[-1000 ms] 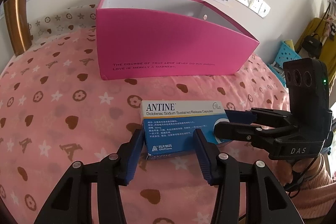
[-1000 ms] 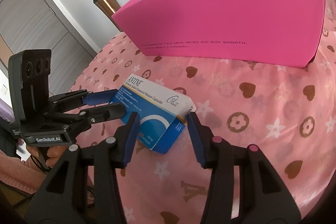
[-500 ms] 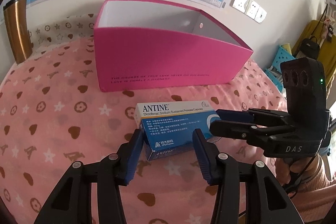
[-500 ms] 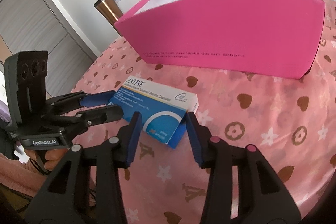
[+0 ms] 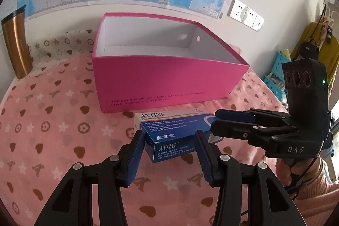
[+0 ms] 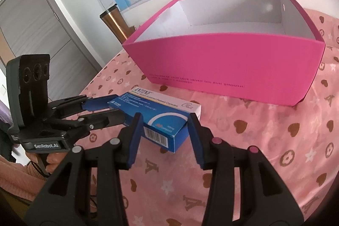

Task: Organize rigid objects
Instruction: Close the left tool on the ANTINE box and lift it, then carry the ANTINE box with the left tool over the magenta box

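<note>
A blue and white ANTINE medicine box (image 5: 173, 122) hangs level just above the pink cloth, held at both ends. My left gripper (image 5: 168, 133) is shut on its near end, pads against both long sides. My right gripper (image 5: 214, 120) reaches in from the right and clamps the other end. In the right wrist view the box (image 6: 161, 105) sits between the right gripper (image 6: 164, 118) pads, with the left gripper (image 6: 116, 105) entering from the left. Just beyond stands an open pink box (image 5: 169, 79) (image 6: 233, 69) with a bare white inside.
A copper tumbler (image 5: 15, 46) (image 6: 115, 22) stands at the table's far left by the wall. The pink cloth (image 5: 53, 130) with hearts and stars covers the table. A person's hand (image 5: 296, 168) grips the right handle. A blue basket (image 5: 277, 69) sits off the right edge.
Both grippers have risen together with the medicine box, which has left the cloth. The views now look down over the pink box's rim into its white inside.
</note>
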`<state>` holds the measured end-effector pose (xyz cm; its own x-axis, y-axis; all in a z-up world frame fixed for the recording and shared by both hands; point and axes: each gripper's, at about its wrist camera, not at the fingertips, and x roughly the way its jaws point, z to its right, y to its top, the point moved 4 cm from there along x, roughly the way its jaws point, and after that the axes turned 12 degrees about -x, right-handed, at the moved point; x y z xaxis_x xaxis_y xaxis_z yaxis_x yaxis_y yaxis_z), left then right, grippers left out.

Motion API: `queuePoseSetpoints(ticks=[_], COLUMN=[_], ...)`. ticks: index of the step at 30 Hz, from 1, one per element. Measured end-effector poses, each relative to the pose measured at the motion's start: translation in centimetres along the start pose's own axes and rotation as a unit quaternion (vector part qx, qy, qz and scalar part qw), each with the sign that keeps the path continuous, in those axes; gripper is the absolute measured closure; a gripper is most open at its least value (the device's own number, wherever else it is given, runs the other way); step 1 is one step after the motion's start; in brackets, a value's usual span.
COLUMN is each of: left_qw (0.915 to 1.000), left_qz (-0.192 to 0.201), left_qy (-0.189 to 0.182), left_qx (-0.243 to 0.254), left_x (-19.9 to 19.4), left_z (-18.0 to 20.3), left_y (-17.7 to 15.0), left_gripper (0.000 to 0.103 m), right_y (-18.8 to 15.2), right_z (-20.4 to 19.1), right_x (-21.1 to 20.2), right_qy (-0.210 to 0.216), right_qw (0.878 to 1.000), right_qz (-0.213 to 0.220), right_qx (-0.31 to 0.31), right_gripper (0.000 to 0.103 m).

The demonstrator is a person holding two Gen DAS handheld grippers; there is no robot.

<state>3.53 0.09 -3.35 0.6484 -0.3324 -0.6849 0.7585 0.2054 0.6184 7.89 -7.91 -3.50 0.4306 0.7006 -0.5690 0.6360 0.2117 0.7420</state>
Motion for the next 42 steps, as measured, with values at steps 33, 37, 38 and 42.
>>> queuePoseSetpoints(ticks=[33,37,38,42], left_qw=[0.9996,0.9998,0.9998,0.9999], left_qz=[-0.026,-0.020,-0.018,-0.010], left_qy=[-0.004,-0.005,-0.006,-0.006], left_qx=[-0.009,-0.006,-0.005,-0.001], left_x=[1.8,1.4,1.3,0.9], left_z=[-0.7,-0.4,-0.3,-0.1], left_y=[-0.6,-0.2,-0.2,0.2], left_gripper=[0.057,0.057,0.057,0.057], right_y=[-1.0,-0.6,-0.5,-0.2], right_z=[1.7,1.4,1.4,1.2], right_x=[1.7,1.1,1.0,0.7], right_qy=[0.002,-0.002,-0.003,-0.005], right_qw=[1.000,1.000,1.000,1.000], right_qz=[-0.023,-0.018,-0.017,-0.012], right_qx=[0.021,0.014,0.012,0.006], right_gripper=[0.057,0.057,0.057,0.057])
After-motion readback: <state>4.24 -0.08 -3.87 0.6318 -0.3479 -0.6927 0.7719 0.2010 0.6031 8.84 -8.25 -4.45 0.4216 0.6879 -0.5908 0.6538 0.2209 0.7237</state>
